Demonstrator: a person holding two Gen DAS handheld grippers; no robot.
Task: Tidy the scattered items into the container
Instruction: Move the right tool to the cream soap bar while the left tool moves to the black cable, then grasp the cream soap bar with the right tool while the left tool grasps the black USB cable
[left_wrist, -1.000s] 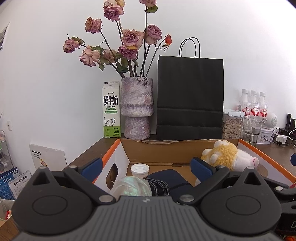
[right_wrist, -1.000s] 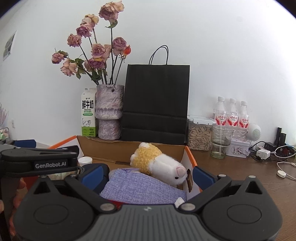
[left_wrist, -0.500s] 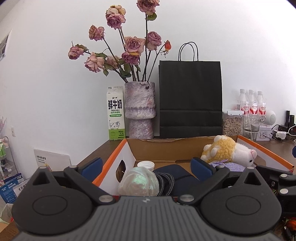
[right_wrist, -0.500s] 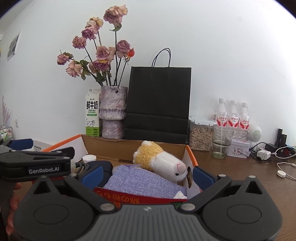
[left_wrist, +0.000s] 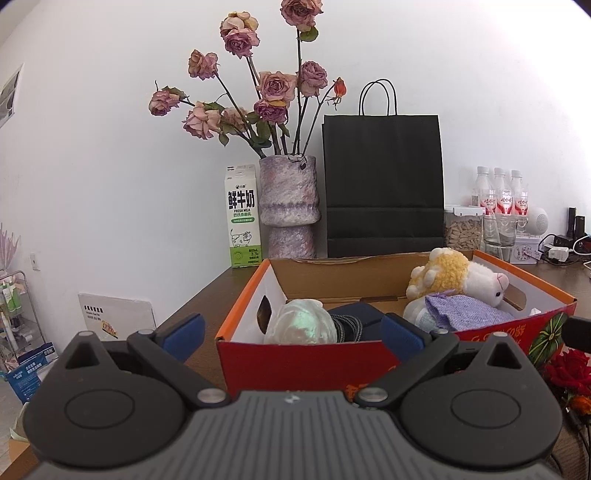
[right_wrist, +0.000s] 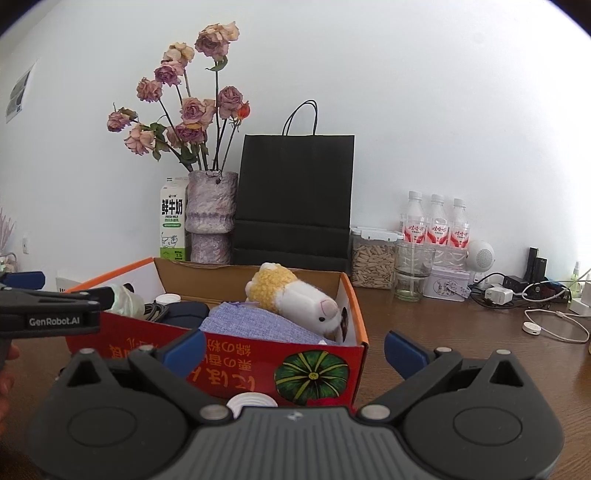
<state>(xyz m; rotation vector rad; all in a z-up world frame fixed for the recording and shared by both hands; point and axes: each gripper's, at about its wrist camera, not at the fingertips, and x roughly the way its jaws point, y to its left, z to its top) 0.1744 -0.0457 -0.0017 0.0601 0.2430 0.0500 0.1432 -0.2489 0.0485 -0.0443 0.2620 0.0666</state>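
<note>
Both claws gape wide, holding nothing. Ahead of the left gripper (left_wrist: 291, 332) sits the red cardboard box (left_wrist: 306, 360), holding a pale crumpled bag (left_wrist: 301, 326), a plush sheep (left_wrist: 458, 278) and a lilac cloth (left_wrist: 465, 314). A white cap (right_wrist: 252, 400) lies between the right gripper (right_wrist: 295, 349) and the box front, on the wooden table (right_wrist: 461, 328).
</note>
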